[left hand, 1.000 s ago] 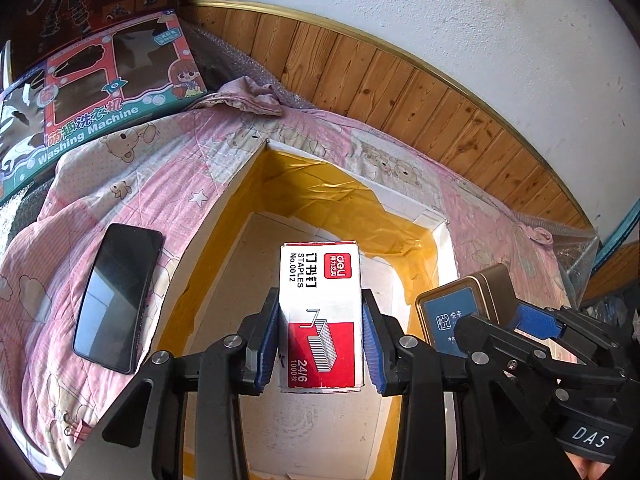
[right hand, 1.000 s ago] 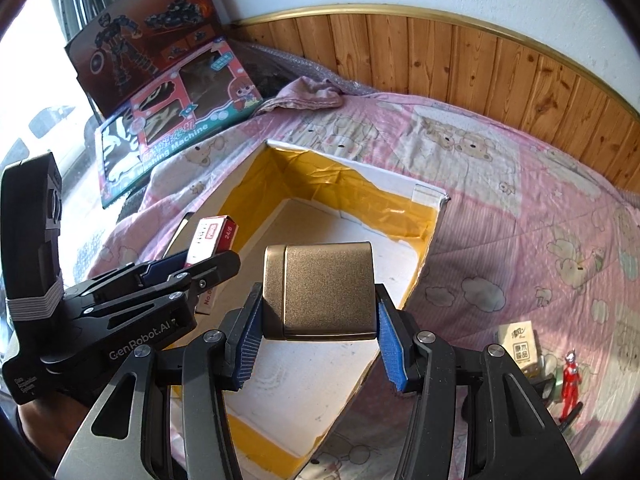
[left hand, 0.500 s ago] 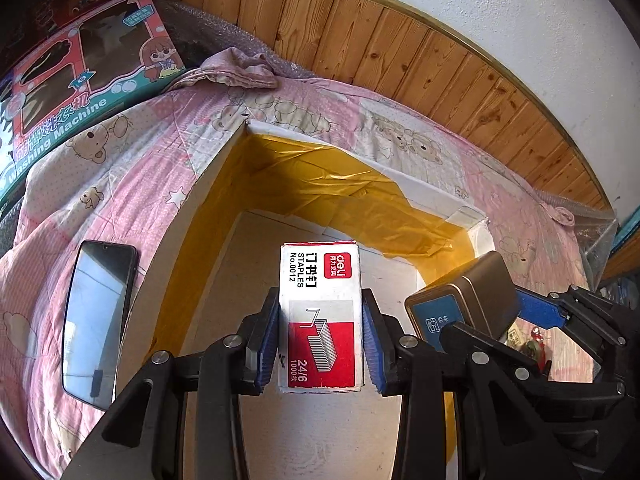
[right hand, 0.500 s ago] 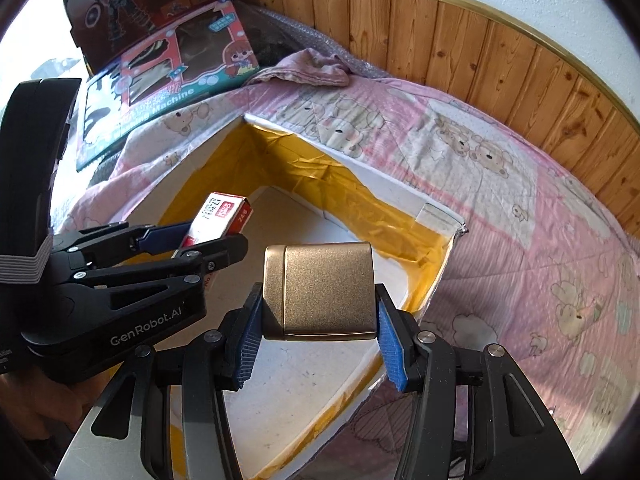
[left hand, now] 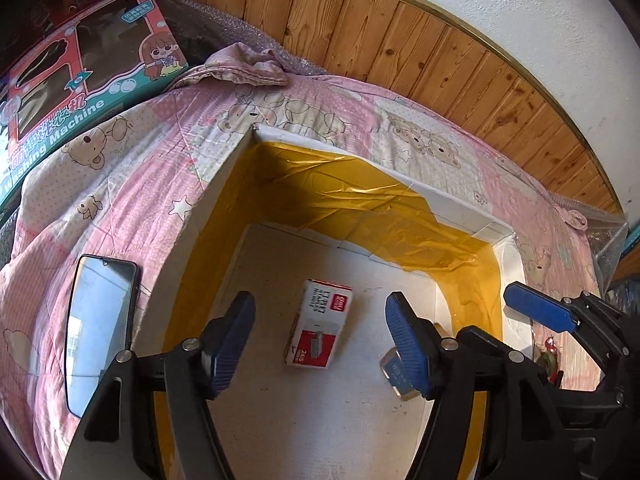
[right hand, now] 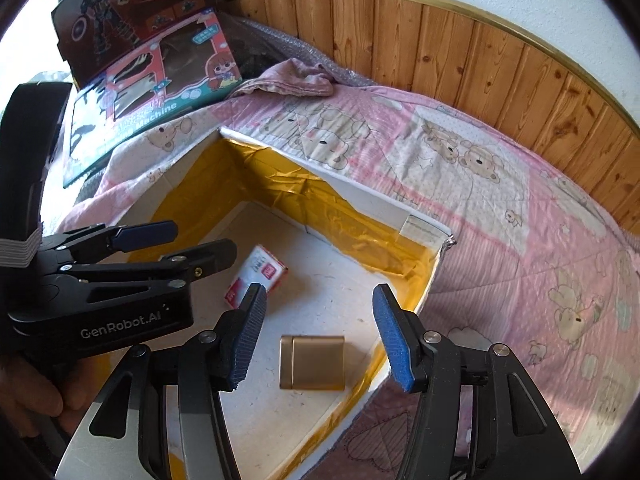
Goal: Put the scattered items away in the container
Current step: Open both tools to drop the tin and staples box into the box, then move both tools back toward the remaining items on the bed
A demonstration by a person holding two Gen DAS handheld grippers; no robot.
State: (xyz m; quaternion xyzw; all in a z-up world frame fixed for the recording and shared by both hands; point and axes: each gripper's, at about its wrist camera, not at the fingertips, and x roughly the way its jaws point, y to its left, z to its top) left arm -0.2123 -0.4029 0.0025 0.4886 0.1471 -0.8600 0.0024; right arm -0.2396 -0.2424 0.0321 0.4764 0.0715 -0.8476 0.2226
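A white box lined with yellow tape (left hand: 460, 210) (right hand: 360, 196) sits on a pink quilt. On its floor lies a red-and-white staples box (left hand: 320, 330) (right hand: 258, 276). A gold metal case (right hand: 312, 362) lies flat nearer the box's right wall; in the left wrist view only its corner (left hand: 394, 372) shows behind a finger. My left gripper (left hand: 320, 340) (right hand: 192, 242) hangs open above the staples box, holding nothing. My right gripper (right hand: 318, 338) is open above the gold case, and one blue fingertip (left hand: 536, 312) shows in the left wrist view.
A black phone (left hand: 98, 328) lies on the quilt left of the box. Toy boxes (left hand: 80, 76) (right hand: 156, 92) lean at the far left by the wooden wall panel (right hand: 440, 44). A small red figure (left hand: 550, 346) lies right of the box. A hand (right hand: 24, 404) holds the left gripper.
Both grippers opened and let go. The staples box and the gold case dropped onto the floor of the box. Both grippers stand further over the box.
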